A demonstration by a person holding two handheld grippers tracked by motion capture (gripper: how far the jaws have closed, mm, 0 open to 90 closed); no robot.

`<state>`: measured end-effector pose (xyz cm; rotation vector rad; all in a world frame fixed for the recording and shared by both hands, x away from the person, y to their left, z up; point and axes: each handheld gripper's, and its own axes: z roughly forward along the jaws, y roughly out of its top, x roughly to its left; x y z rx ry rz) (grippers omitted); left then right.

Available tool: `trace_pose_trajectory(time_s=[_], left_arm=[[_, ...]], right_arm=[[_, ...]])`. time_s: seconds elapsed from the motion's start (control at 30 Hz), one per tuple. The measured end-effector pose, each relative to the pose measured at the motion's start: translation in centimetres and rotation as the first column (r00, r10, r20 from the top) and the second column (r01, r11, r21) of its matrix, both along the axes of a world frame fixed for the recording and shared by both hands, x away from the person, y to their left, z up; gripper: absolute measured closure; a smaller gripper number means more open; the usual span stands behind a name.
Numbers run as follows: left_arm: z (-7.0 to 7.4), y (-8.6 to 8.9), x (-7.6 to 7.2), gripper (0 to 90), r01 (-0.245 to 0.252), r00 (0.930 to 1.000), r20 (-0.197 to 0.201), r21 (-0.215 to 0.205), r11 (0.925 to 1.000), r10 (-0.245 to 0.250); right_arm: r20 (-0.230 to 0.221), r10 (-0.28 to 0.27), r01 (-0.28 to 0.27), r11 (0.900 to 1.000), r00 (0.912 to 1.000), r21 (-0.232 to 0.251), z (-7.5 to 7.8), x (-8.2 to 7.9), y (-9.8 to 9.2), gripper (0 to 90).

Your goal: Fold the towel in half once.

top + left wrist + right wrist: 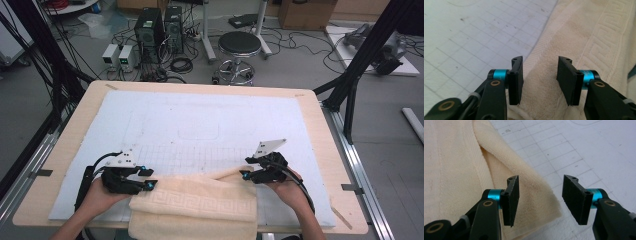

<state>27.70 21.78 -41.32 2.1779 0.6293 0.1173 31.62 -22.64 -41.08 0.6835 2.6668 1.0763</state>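
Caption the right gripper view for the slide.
Right tool, jaws open, hovering at the folded corner of a cream towel on a gridded white mat.

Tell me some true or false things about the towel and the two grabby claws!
1. The left gripper is open above the cream towel. True.
2. The right gripper is clamped shut on the towel. False: its jaws stand apart, at the towel's corner.
3. The towel lies at the far edge of the white mat. False: it lies at the near edge, by the hands.
4. A black stool stands beyond the table. True.
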Motion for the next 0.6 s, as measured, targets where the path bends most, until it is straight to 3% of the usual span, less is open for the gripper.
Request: trace_pose_trajectory(time_s=[0.13,0.23,0.3,0.4,0.43,0.53,0.6], left_arm=[[-0.6,-0.3,-0.1,73.7,0.044,0.9985,-0.034,0.011,0.999,-0.044],[-0.9,-0.6,-0.3,86.4,0.051,0.9985,-0.023,0.03,0.9982,-0.05],[-0.8,-0.6,-0.4,88.6,0.042,0.9991,-0.011,0.038,0.9984,-0.042],[-0.2,-0.5,-0.6,89.2,0.021,0.9994,0.026,0.04,0.999,-0.022],[0.0,-0.4,-0.6,89.2,0.015,0.9992,0.036,0.024,0.9996,-0.016],[0.1,-0.1,-0.2,87.1,-0.008,0.9995,0.03,0.016,0.9998,0.008],[-0.2,0.0,0.5,63.6,-0.044,0.999,0.01,0.034,0.9985,0.044]], right_arm=[[-0.015,0.006,-0.006,1.0,0.9999,0.0,-0.4,0.1,0.1,47.7],[-0.029,0.012,-0.013,1.0,0.9995,-0.011,-0.9,0.2,0.4,47.8],[-0.026,0.018,-0.019,0.999,0.9995,-0.03,-1.2,0.3,0.8,47.8],[-0.026,0.022,-0.023,0.999,0.9994,-0.049,-1.5,0.5,1.1,48.0],[-0.024,0.02,-0.021,0.998,0.9995,-0.054,-1.6,0.6,1.2,48.0],[-0.009,0.029,-0.029,0.998,0.9996,-0.051,-1.6,0.8,1.2,48.0],[0.004,0.026,-0.026,0.999,0.9997,-0.028,-1.5,0.9,1.1,47.9]])
